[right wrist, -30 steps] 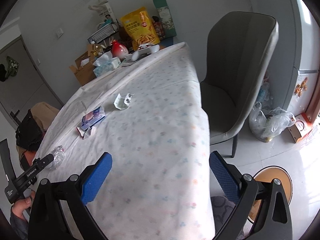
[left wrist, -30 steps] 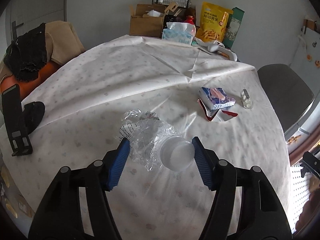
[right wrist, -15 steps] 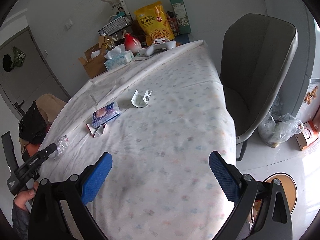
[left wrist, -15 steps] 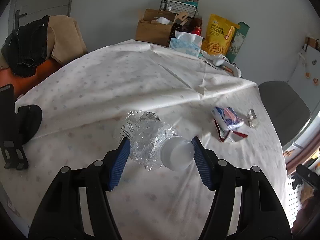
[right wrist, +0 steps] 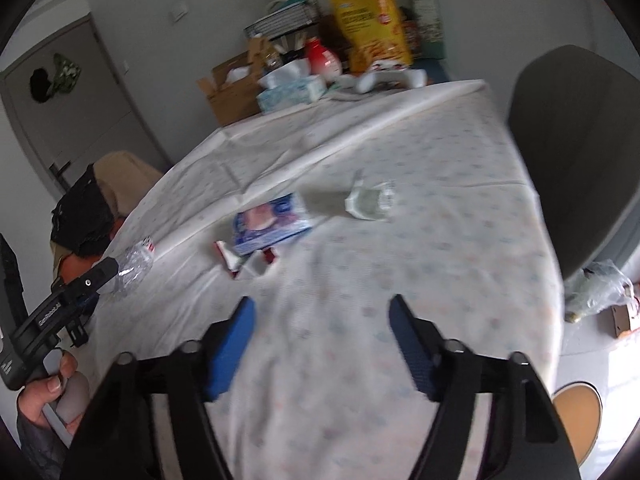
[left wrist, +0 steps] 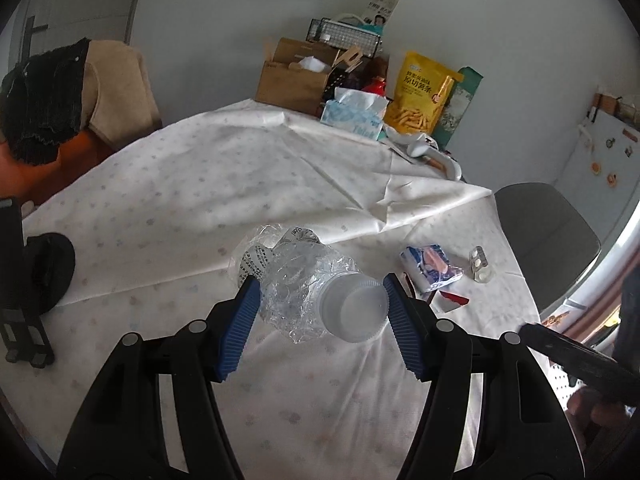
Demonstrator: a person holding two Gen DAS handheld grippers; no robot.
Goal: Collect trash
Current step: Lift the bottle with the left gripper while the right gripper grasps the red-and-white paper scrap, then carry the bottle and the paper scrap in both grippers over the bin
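Two grippers in play: the left gripper [left wrist: 318, 312] has a crushed clear plastic bottle [left wrist: 308, 280] between its blue pads, jaws part-way apart, one pad against the crumpled body and the other against the white cap end, so it reads as clamped and lifted clear of the tablecloth [left wrist: 200, 184]. The right gripper [right wrist: 320, 340] is over bare cloth, jaws closing with nothing between them. Remaining trash on the table: a blue-and-pink wrapper pack [right wrist: 272, 224] with a torn red-and-white scrap [right wrist: 248, 262] just beside it, and a small clear blister piece [right wrist: 370, 202] a little further toward the grey chair [right wrist: 580, 152]. Step in hand, as I judge it: right side going for the wrapper while left keeps the bottle. To do it well, jaws should go wide again before reaching the pack, come down with one pad on each long side and squeeze low so the soft pack doesn't slide on the cloth; avoid pinching the cloth itself. Left grip looks off-centre toward the cap, so keep it level and don't swing it. The bin isn't in view, so I can't tell the drop-off spot.
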